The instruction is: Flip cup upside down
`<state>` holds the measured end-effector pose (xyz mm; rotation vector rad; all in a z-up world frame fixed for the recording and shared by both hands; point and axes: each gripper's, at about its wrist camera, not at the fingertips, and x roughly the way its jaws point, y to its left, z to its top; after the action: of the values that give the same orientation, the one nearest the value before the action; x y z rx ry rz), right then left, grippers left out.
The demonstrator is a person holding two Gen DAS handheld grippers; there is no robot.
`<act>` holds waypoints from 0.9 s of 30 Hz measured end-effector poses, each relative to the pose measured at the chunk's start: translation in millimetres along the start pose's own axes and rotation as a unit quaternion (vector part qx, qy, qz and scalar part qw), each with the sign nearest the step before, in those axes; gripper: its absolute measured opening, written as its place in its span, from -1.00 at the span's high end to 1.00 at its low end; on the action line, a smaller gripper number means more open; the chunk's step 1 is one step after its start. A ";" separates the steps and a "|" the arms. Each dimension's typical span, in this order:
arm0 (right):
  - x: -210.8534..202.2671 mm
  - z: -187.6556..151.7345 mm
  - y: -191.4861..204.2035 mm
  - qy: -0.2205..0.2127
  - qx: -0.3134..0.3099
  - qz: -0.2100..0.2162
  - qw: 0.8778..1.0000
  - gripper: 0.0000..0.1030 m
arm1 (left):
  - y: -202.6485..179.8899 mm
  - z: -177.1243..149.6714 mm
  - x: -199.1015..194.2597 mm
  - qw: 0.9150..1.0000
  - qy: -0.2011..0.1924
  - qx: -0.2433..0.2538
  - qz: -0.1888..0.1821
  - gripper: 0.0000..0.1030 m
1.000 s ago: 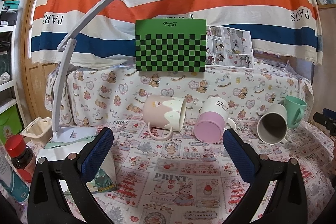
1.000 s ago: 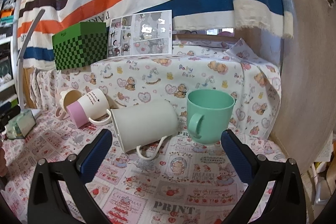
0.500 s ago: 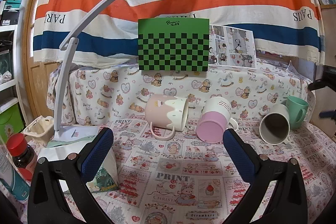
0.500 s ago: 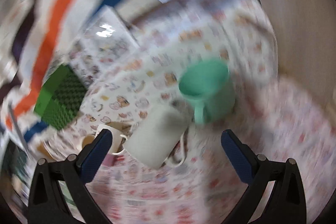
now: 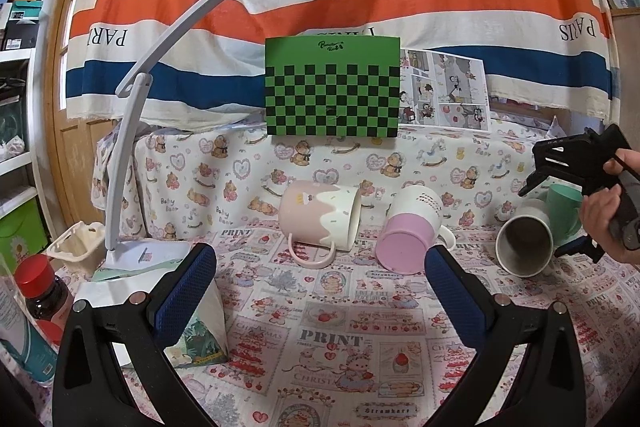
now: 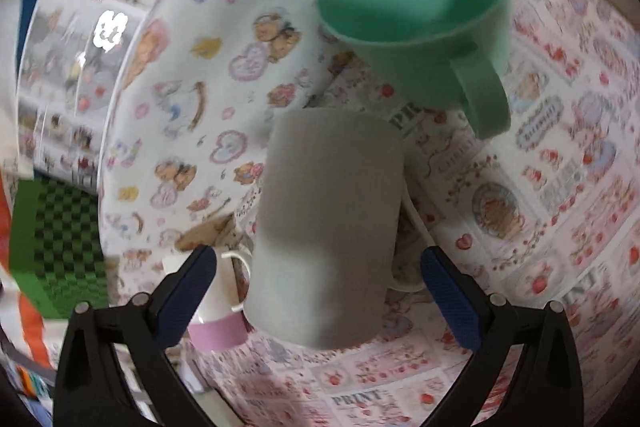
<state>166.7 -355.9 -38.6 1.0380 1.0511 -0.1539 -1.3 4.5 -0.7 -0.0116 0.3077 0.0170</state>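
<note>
Reaching down onto the grey mug (image 6: 328, 223), by the look of it. Lying on its side on the printed cloth (image 5: 340, 343) at the far right of the row, mouth toward the left-hand camera, handle low against the cloth, green cup (image 6: 420, 11) upright just behind it. Right gripper (image 6: 318, 297) spread wide, fingers either side of the body, not yet touching — nothing held. Left gripper (image 5: 320, 293) also wide open and empty, well back from the pink-and-cream mug (image 5: 320, 219) and the pink-bottomed mug (image 5: 408, 227).

Best done, probably, by centring the pads across the middle of the body, clear of the handle, then closing firmly before lifting — smooth glaze likely slippery. Worth lifting clear of the green cup before rolling the wrist, then setting the rim flat on the cloth.
</note>
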 end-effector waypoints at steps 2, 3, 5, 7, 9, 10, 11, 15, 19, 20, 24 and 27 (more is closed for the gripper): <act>2.2 5.5 3.2 -0.004 -0.003 -0.005 1.000 -0.94 | 0.0 0.2 0.2 1.000 0.000 0.000 0.000 -1.00; 6.3 7.2 2.8 0.001 -0.002 -0.011 1.000 -0.93 | 0.1 0.3 0.4 1.000 0.000 0.000 0.000 -1.00; 17.1 10.1 0.6 0.029 0.004 -0.009 1.000 -0.79 | 0.2 0.3 0.5 1.000 0.001 0.000 0.000 -1.00; 24.6 12.8 -4.5 0.044 0.016 0.001 0.999 -0.57 | 0.1 0.2 0.4 1.000 0.001 0.000 0.000 -1.00; 26.9 13.6 -10.7 0.040 0.027 0.021 0.999 -0.53 | 0.2 0.2 0.4 1.000 0.000 0.000 0.000 -1.00; 25.8 13.3 -10.9 0.040 0.021 0.021 0.999 -0.53 | 0.2 0.2 0.4 1.000 0.001 0.000 0.000 -1.00; 24.8 12.7 -9.2 0.044 0.009 0.014 0.999 -0.52 | 0.2 0.2 0.4 1.000 0.001 0.000 0.000 -1.00; 18.2 2.2 -9.1 0.073 -0.014 0.029 0.997 -0.52 | 0.2 0.1 0.3 1.000 0.001 0.000 0.000 -1.00; -4.8 -19.8 3.2 0.096 -0.088 0.050 0.990 -0.52 | 0.3 0.1 0.3 1.000 0.001 0.000 0.000 -1.00; -8.6 -26.5 6.5 0.105 -0.105 0.057 0.987 -0.52 | 0.3 0.1 0.3 1.000 0.001 0.000 -0.001 -1.00; -17.4 -57.1 14.8 0.149 -0.156 0.078 0.973 -0.52 | 0.4 -0.6 1.0 1.000 0.002 -0.001 0.000 -1.00; -15.5 -79.8 22.6 0.167 -0.212 0.067 0.961 -0.52 | 0.6 -0.7 1.0 1.000 0.002 -0.001 0.000 -1.00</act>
<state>120.0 -288.1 -20.1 0.7517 1.2446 0.3563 -0.5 5.1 -1.6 -0.0132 0.3122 0.0173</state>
